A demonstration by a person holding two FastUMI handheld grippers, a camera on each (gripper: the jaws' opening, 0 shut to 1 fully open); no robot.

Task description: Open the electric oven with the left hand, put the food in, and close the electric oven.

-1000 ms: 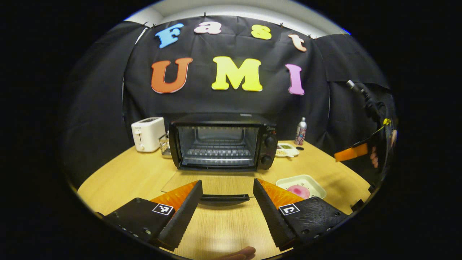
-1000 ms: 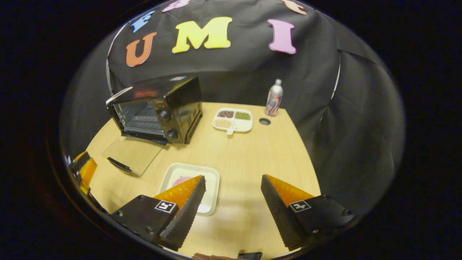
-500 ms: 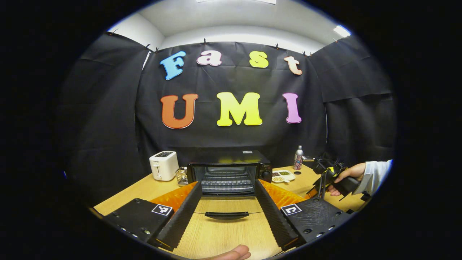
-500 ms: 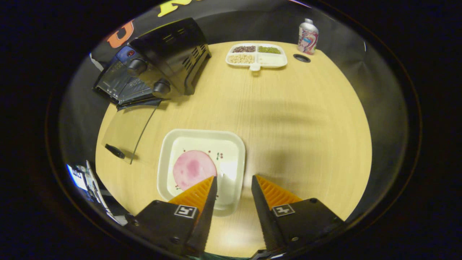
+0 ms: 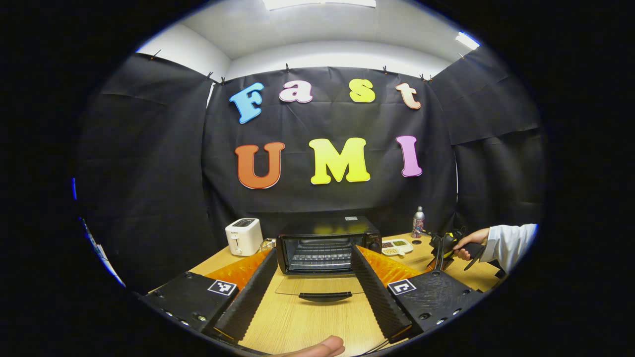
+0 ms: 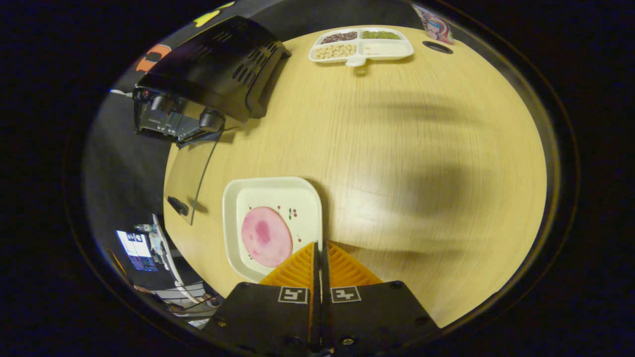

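In the left gripper view, a white two-slot toaster (image 5: 243, 236) stands at the far left of the pale wooden table (image 5: 297, 322). Beside it sits the black electric oven (image 5: 328, 245), its glass door (image 5: 317, 286) folded flat onto the table with the dark handle nearest the camera. The left gripper (image 5: 311, 277) has drawn back from that handle over the last second and now hangs clear of it, fingers spread wide and holding nothing, so the opening step looks finished. Farther right are a divided white snack tray (image 5: 397, 246) and a slim metal can (image 5: 418, 221), then a hand in a white sleeve (image 5: 469, 244) holding the other tool.

In the right gripper view, the square white plate (image 6: 270, 225) carrying the round pink slice of food (image 6: 266, 236) lies in front of the oven door. The right gripper (image 6: 318, 253), wide apart a second ago, has swung down over the plate and pressed its fingers together at the plate's right rim; whether the rim is truly pinched cannot be told. If it is, the plate is probably ready to be lifted toward the oven.
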